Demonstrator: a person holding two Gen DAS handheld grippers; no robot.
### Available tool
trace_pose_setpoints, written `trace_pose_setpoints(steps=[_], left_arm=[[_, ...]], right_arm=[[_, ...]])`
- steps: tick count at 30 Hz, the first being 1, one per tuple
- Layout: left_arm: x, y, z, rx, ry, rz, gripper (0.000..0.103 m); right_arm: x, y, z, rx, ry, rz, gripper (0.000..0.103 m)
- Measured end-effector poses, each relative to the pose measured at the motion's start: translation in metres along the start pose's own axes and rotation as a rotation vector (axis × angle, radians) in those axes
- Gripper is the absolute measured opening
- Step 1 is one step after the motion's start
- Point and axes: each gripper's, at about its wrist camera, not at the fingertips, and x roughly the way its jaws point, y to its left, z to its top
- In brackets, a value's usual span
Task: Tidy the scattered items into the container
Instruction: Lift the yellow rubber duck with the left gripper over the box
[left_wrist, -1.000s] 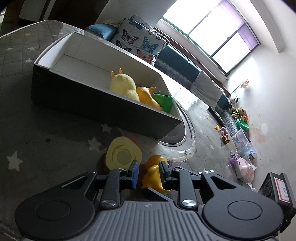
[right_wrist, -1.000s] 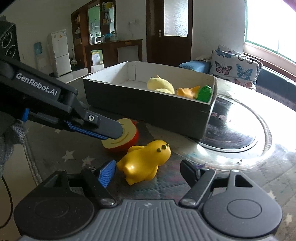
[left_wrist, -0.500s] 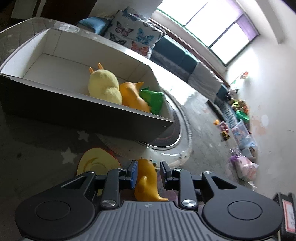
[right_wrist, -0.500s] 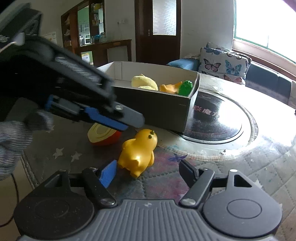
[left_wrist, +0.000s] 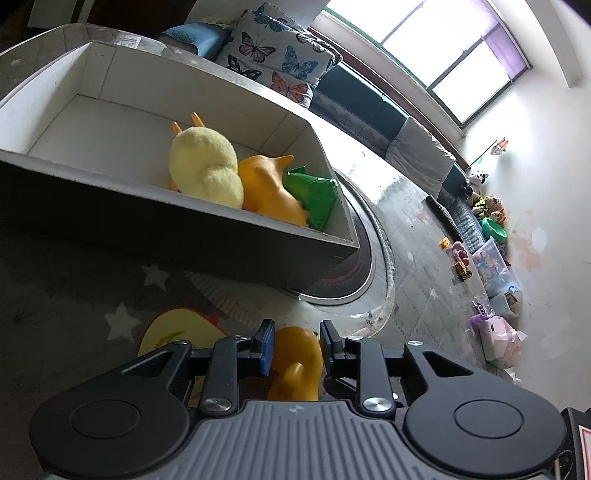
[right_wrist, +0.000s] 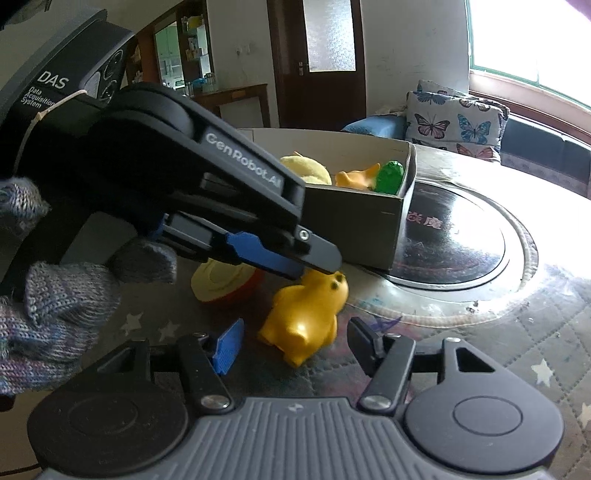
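Two pairs of tongs meet over one yellow toy duck (right_wrist: 306, 317), which stands on the quilted, star-printed surface (right_wrist: 517, 343) just in front of the box. The left tongs (left_wrist: 295, 345) have their jaws on either side of the duck's head and are opening; in the left wrist view the blue pad (left_wrist: 266, 347) lies close against the duck and the other jaw stands just off it, so no firm grip shows. The right tongs (right_wrist: 291, 341) are released but closing, with the duck's body between the jaws and a gap on both sides. A hand in a grey knitted glove (right_wrist: 55, 306) holds the left tool at the left edge of the right wrist view.

Just beside the duck, on its left in both views, lies a halved toy fruit (right_wrist: 225, 284) with a pale yellow face and a red skin, resting on the surface near the box's long dark wall. The box (left_wrist: 207, 236) is open-topped, dark outside and white inside. At its end nearest the round black disc (right_wrist: 454, 240) sit a fluffy yellow plush chick (left_wrist: 203, 170), an orange toy duck (left_wrist: 267, 192) and a green toy (left_wrist: 314, 195), crowded together and touching. One corner of the box rests on the disc. A butterfly-print cushion (left_wrist: 280, 70) lies beyond the surface's far edge.
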Motion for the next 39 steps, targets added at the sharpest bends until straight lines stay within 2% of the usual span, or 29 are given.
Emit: trace_pose_setpoints(steps=[7, 14, 24, 31, 39], left_arm=[[0.007, -0.003, 0.001, 0.018, 0.025, 0.016, 0.032], [0.014, -0.001, 0.000, 0.005, 0.038, 0.006, 0.037], [0.017, -0.002, 0.000, -0.011, 0.053, 0.006, 0.037], [-0.009, -0.013, 0.005, 0.009, -0.017, -0.034, 0.037], [-0.035, -0.025, 0.051, 0.026, -0.153, -0.054, 0.037]], right_arm=[[0.003, -0.002, 0.002, 0.015, 0.012, -0.005, 0.049], [0.000, -0.004, 0.002, 0.017, 0.011, -0.008, 0.045], [-0.004, -0.002, 0.000, 0.023, 0.010, -0.016, 0.042], [-0.022, 0.005, 0.012, -0.030, -0.035, -0.022, 0.042], [-0.025, 0.001, 0.064, -0.106, -0.139, -0.019, 0.042]])
